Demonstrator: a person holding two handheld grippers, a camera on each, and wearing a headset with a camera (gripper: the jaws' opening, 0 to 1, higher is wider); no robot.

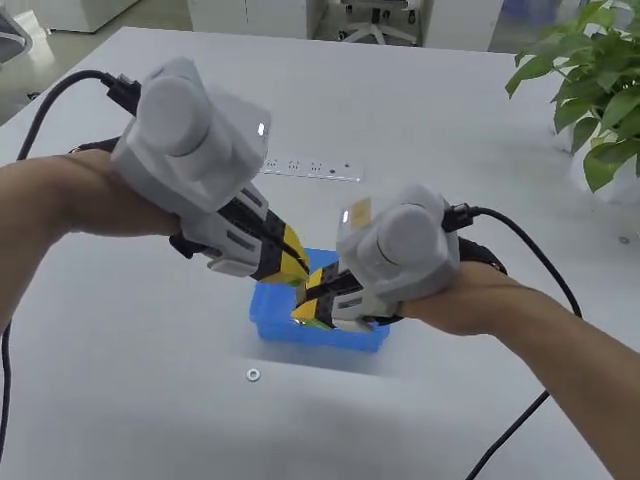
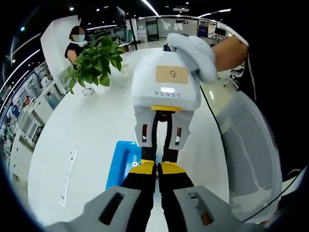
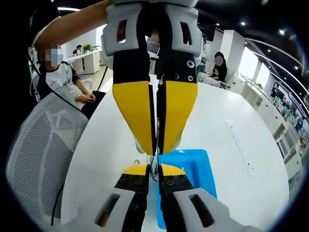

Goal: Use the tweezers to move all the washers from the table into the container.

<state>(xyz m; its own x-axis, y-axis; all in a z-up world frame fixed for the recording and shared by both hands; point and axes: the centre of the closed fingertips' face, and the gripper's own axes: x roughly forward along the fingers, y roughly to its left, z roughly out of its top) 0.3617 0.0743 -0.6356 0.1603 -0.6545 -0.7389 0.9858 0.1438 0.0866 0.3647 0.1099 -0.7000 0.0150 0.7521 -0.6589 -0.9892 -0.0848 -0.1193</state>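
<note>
A single washer [image 1: 253,374] lies on the white desk [image 1: 120,390], just on the near side of the blue container [image 1: 268,322] and apart from both sets of fingers. Above the container the left gripper [image 1: 292,262] and right gripper [image 1: 308,303] meet tip to tip. The left fingers [image 3: 137,111] are pressed together on the thin tweezers [image 3: 157,140]. The tweezers' end sits between the right fingers [image 3: 136,170], and whether they grip it cannot be told. Farther off lie a power strip [image 1: 312,168] and a plant [image 1: 600,90].

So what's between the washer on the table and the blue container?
Nothing: in the head view, bare table separates the washer from the container.
</note>
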